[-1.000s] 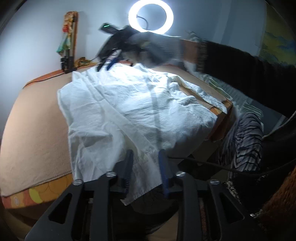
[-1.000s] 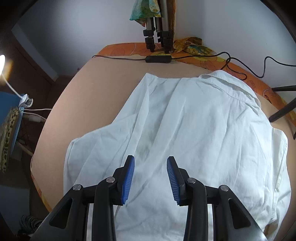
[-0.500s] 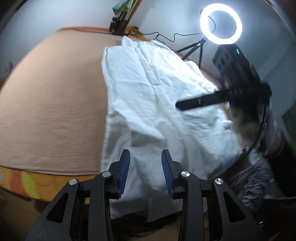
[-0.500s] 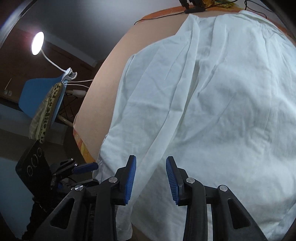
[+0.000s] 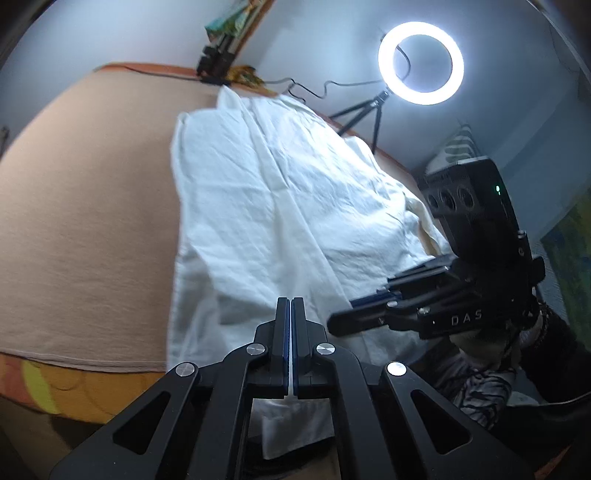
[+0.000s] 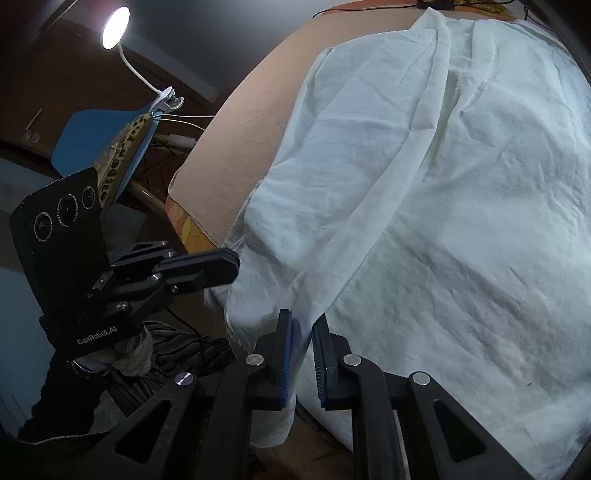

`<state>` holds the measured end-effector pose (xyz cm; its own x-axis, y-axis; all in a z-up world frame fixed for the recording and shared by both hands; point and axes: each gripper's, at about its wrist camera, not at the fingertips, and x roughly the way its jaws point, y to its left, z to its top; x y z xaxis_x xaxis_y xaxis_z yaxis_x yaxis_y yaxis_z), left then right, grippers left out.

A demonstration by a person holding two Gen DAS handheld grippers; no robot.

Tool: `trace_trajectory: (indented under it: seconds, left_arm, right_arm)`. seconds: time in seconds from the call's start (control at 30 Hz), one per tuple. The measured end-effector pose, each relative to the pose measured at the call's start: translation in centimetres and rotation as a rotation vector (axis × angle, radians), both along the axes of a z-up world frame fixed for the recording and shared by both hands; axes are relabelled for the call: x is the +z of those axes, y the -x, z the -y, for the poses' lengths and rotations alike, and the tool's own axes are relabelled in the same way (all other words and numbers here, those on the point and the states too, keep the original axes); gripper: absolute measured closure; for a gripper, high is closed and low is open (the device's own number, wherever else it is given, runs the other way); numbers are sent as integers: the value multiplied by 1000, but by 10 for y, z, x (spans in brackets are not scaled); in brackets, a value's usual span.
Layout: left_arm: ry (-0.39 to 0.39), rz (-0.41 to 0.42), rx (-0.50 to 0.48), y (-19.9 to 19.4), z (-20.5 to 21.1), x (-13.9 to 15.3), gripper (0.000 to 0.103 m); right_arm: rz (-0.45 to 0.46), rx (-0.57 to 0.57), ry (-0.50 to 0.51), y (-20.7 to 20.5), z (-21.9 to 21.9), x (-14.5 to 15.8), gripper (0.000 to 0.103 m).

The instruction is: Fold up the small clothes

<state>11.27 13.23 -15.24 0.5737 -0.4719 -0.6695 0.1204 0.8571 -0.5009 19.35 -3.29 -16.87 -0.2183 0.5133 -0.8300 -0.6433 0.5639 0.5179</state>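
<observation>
A white shirt (image 5: 273,206) lies spread over a counter (image 5: 85,221) covered in a peach cloth, its collar end toward 12 o'clock in the left wrist view and its hem hanging over the near edge at 6 o'clock.

The left gripper (image 5: 291,306) has just closed its fingers; they stand pressed together with a thin line of white cloth between the blue pads, clamped on the shirt's hem near its left corner. In the right wrist view the same gripper (image 6: 225,267) reaches in from 9 o'clock to the shirt's edge.

The right gripper (image 6: 303,332) sits at the hem further along, at about 3 o'clock from the left one. Its fingers have just been closing and a narrow gap remains between them. A fold of the shirt's front placket runs down into that gap and lies against the left pad; whether the right pad also presses on it is hard to tell from this angle.

A lit ring light (image 5: 420,62) on a tripod stands at 1 o'clock beyond the counter in the left view. A small lamp (image 6: 116,27) glows at 10 o'clock in the right view, above a blue chair (image 6: 85,140).
</observation>
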Motion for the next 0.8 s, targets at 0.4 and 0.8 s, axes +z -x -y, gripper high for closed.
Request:
trace_trajectory:
  seconds: [0.4,0.8]
  left_arm:
    - [103,-139,65,-11,-18,-35,100]
    - [-48,-32,85,0,-27,8,100]
  right_arm:
    - [-39,-13,0,1,8,-9,76]
    - [-33,-33,-36,4,10,-10,88]
